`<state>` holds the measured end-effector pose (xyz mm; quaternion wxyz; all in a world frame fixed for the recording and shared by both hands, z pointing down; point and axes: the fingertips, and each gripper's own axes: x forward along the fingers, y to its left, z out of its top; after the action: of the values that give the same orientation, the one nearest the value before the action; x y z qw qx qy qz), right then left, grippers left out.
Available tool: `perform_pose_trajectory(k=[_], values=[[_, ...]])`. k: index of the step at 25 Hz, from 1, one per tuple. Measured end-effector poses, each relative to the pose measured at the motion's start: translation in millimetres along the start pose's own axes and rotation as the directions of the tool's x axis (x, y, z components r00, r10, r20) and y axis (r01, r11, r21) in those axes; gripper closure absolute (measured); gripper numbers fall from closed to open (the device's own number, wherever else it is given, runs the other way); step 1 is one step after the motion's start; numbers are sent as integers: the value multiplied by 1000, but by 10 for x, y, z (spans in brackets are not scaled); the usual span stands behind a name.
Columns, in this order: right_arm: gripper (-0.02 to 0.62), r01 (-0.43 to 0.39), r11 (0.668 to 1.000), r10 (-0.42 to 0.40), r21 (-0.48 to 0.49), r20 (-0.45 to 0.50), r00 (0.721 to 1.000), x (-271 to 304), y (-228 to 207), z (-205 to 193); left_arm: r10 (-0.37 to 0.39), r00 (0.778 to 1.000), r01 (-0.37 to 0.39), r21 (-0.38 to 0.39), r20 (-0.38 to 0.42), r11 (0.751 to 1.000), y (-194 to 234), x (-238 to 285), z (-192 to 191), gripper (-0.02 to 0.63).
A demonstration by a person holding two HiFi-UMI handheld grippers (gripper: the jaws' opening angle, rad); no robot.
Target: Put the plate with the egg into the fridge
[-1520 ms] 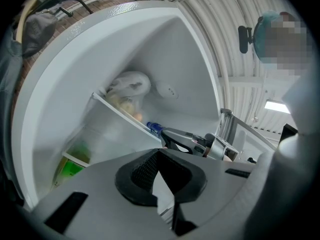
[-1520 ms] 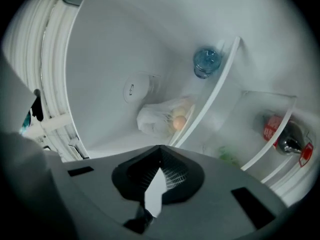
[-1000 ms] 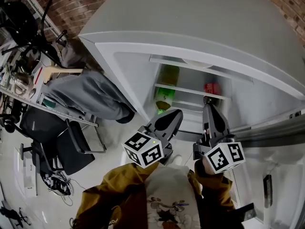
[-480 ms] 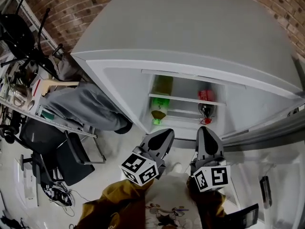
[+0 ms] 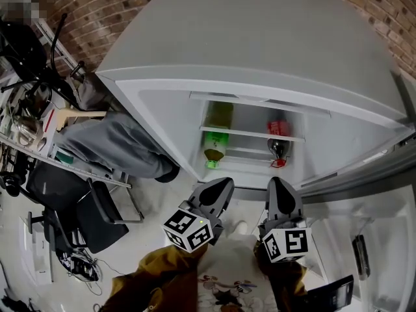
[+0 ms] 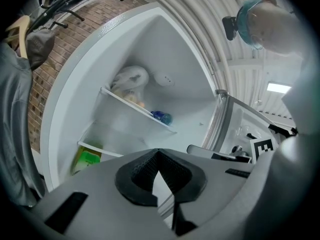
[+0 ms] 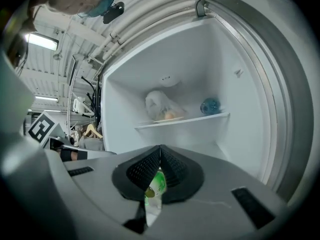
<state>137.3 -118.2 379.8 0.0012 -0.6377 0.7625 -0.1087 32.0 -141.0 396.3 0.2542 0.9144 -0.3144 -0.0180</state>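
Found the left gripper clenched tight with nothing in it. Same story with the right gripper: pinched shut on air, with just a green bottle peeking through from behind the pads. Held both side by side, just short of the open fridge, pointing roughly level into it.

Spotted the plate with the egg already parked on the upper shelf, far in, higher than both sets of tips, under something white and crinkly, with a blue round thing to its right. Sat almost dead ahead of the right gripper, only higher up, and more off to one side from the left. So probably done with the placing, leaving just the door out on the right, closer to the right gripper by the look of it.
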Motion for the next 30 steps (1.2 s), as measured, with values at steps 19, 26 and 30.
perform_pose_trajectory(k=[19,26,30], values=[[591,-44,999,42,-33,-47,998,11,133,-162,-17,1000,17,19,-16,1000,-108,-2,-176,601],[591,-42,999,41,-20,-56,998,-23,185,-212,-23,1000,23,15,-21,1000,-159,-41,-221,601],[591,-33,999,31,-24,-62,998,-56,177,-233,-24,999,24,8,-23,1000,-168,-48,-242,601]])
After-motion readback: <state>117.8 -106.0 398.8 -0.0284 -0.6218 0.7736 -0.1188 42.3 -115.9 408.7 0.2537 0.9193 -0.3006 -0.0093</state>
